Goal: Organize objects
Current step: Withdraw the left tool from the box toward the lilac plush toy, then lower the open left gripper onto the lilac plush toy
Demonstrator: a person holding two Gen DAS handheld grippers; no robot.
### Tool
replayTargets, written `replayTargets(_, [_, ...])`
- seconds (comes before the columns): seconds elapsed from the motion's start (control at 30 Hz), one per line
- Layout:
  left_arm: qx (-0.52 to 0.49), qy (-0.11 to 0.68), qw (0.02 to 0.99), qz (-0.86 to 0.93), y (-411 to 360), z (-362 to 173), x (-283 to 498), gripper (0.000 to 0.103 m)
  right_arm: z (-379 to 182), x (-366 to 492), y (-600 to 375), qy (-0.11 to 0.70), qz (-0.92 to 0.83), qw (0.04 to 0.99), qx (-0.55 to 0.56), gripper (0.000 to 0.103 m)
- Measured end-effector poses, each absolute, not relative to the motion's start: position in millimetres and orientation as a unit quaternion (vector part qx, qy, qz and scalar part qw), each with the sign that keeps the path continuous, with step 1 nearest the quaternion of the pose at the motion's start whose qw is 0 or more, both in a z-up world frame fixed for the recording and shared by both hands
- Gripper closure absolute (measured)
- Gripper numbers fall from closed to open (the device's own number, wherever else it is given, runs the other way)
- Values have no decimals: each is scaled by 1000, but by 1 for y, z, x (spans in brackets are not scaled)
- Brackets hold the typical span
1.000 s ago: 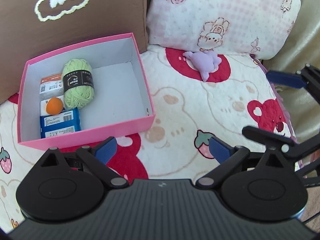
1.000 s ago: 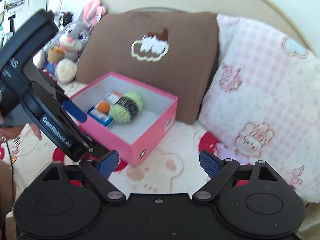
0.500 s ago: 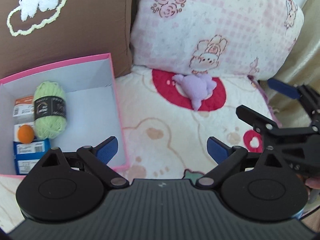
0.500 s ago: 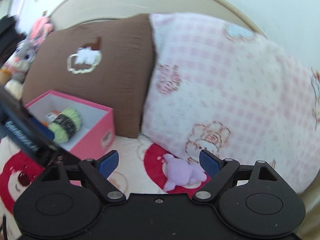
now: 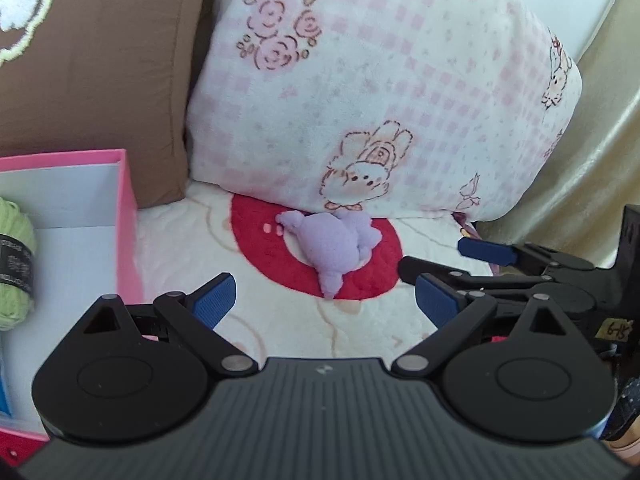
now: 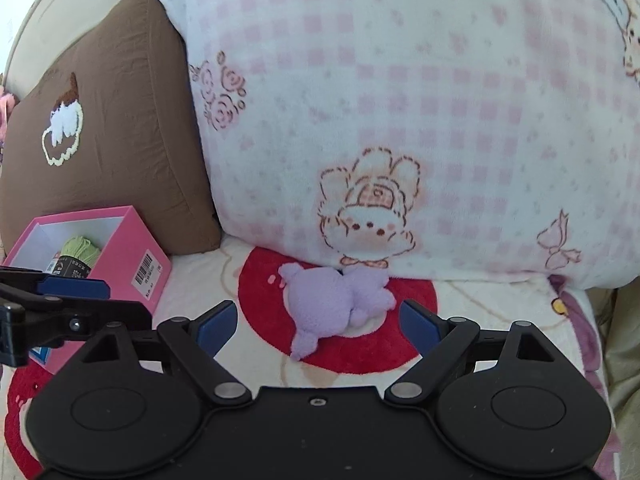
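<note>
Right wrist view: right tool point(image 6: 318, 326) spread wide, empty.
Left tool point(image 5: 324, 304): likewise wide, empty.
Purple plush point(image 6: 334, 306): on bed's red patch, against pink checked pillow point(image 6: 400, 100).
Pink box point(image 6: 138, 254): left, holding green yarn point(image 6: 82, 250).

Bright, soft daylight fills both views with only faint shadows, while fisheye bending curves the edges and the pink checked pillow point(image 6: 400, 100) looks slightly soft in the right view.
</note>
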State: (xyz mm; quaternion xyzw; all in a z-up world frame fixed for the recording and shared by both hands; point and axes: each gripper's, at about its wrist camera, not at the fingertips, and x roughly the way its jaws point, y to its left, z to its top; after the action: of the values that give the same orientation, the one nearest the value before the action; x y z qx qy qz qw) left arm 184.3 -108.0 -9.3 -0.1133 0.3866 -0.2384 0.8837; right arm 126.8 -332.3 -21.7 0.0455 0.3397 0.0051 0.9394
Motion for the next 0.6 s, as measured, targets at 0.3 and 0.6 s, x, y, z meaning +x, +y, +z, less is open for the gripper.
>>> replayTargets(0.3, [-142,391,880,-228,-129,-39,211,7,-57,139,-350,356,0,934,23,13])
replayTargets(0.6, [-147,382,882,-233,-148,-62,229,18,-88,138,-339,324,18,944,-52,13])
